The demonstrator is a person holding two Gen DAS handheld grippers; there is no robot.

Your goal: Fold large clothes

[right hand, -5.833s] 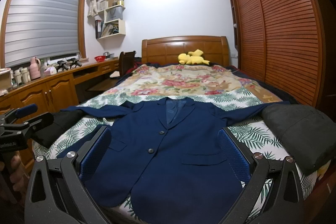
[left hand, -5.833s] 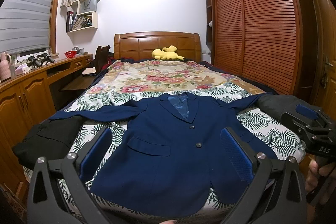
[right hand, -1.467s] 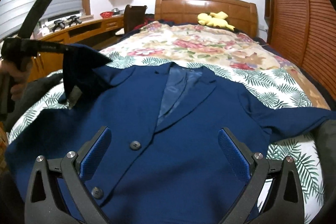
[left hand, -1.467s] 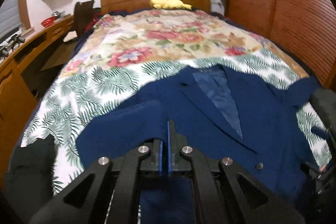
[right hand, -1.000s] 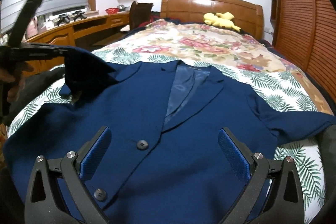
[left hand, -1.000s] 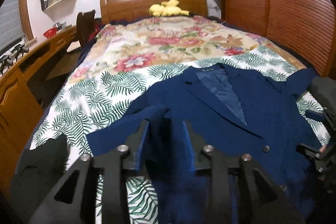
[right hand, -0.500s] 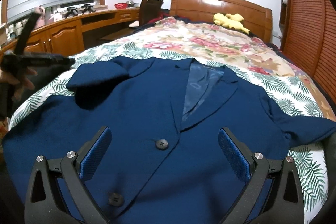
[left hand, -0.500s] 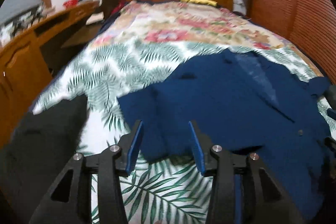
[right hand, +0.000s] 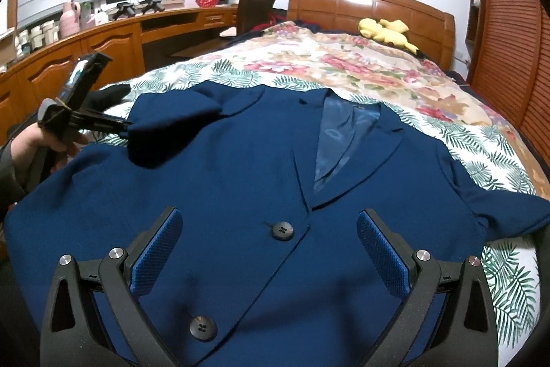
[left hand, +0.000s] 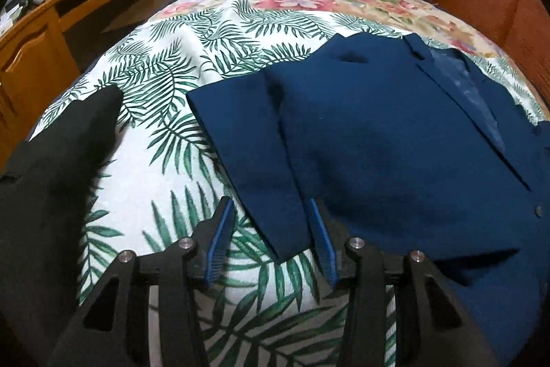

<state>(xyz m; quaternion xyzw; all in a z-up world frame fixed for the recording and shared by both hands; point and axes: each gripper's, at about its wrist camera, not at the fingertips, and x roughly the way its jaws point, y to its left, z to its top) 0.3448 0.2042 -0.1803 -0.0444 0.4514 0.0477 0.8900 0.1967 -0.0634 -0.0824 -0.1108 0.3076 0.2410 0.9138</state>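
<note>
A navy blue suit jacket (right hand: 261, 181) lies front up on the bed; it also shows in the left wrist view (left hand: 395, 140). Its left sleeve (left hand: 254, 147) is folded in over the jacket's side. My left gripper (left hand: 271, 229) is open, its blue pads either side of the sleeve's cuff end, not clamping it. From the right wrist view the left gripper (right hand: 113, 124) sits at the sleeve's edge. My right gripper (right hand: 270, 250) is open and empty, hovering over the jacket's buttons (right hand: 282, 230). The right sleeve (right hand: 508, 212) lies stretched out to the right.
The bed (left hand: 192, 64) has a palm-leaf sheet and a floral quilt (right hand: 343, 57). A black garment (left hand: 44, 167) lies at the bed's left edge. A yellow plush toy (right hand: 385, 30) sits by the headboard. A wooden desk (right hand: 103, 40) runs along the left, wardrobe doors (right hand: 508, 23) on the right.
My left gripper carried the left sleeve inward, opened and let it go, then drew back toward the cuff. My right gripper drifted slightly forward over the jacket, still open.
</note>
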